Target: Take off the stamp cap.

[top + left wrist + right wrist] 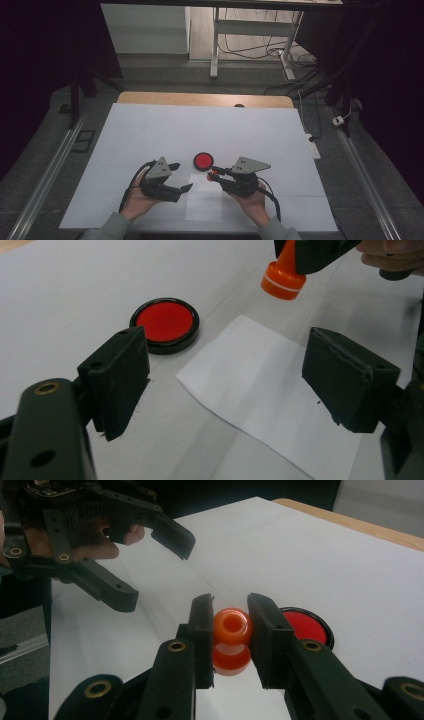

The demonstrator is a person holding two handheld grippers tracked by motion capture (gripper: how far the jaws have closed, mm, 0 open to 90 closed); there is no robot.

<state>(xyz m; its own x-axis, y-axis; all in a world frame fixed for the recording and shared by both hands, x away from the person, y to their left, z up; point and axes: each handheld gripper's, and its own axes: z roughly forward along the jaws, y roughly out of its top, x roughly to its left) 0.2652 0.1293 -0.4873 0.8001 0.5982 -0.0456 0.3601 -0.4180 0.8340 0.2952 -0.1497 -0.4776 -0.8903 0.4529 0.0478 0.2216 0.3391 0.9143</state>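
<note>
An orange stamp (231, 640) is clamped between the jaws of my right gripper (230, 639), which is shut on it. The stamp (282, 276) hangs a little above the table, over the far end of a white paper slip (272, 390). From above, the right gripper (214, 175) sits just right of a round red ink pad (203, 160) in a black case. My left gripper (180, 176) stands open at the slip's left side, nothing between its jaws. Its two pads (120, 377) frame the slip (206, 197) and the ink pad (165, 324).
A large white sheet (150, 135) covers the wooden table (150, 97). Behind the table are a desk frame (216, 45) and loose cables (280, 52) on the floor. Dark curtains close both sides.
</note>
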